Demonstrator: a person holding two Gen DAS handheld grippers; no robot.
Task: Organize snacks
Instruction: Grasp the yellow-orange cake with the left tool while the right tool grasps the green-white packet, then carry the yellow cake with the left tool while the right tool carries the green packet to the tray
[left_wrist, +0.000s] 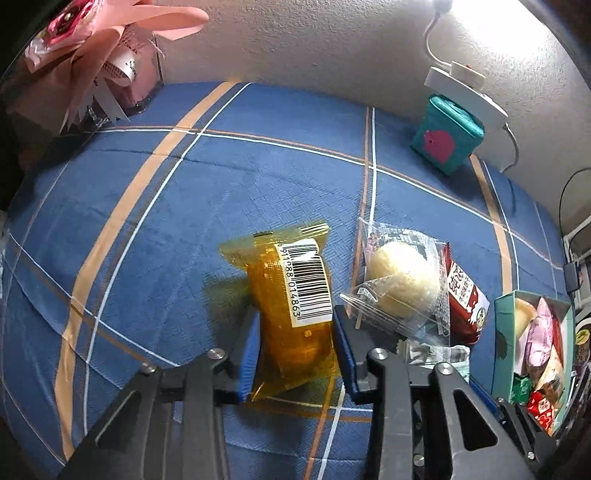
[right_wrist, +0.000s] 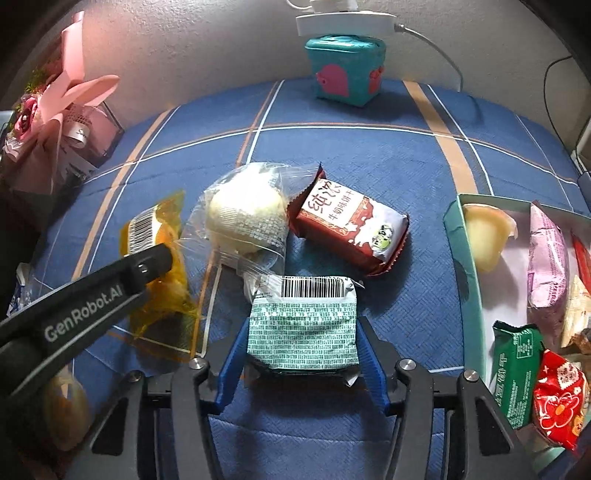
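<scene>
Both wrist views look steeply down, close over the blue cloth (left_wrist: 258, 166); each shows the clear-wrapped bun (left_wrist: 400, 280) mid-frame.

My work surface is a blue cloth (left_wrist: 258, 177) with tan and white stripes. Behind it, a pale textured wall (left_wrist: 314, 40), brightly lit at upper right. A white lamp base (right_wrist: 343, 24) with cord stands against it.

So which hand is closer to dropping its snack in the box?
Right. Its tongs straddle the green packet, beside the snack box. The left tongs squeeze the yellow packet, farther away.
</scene>
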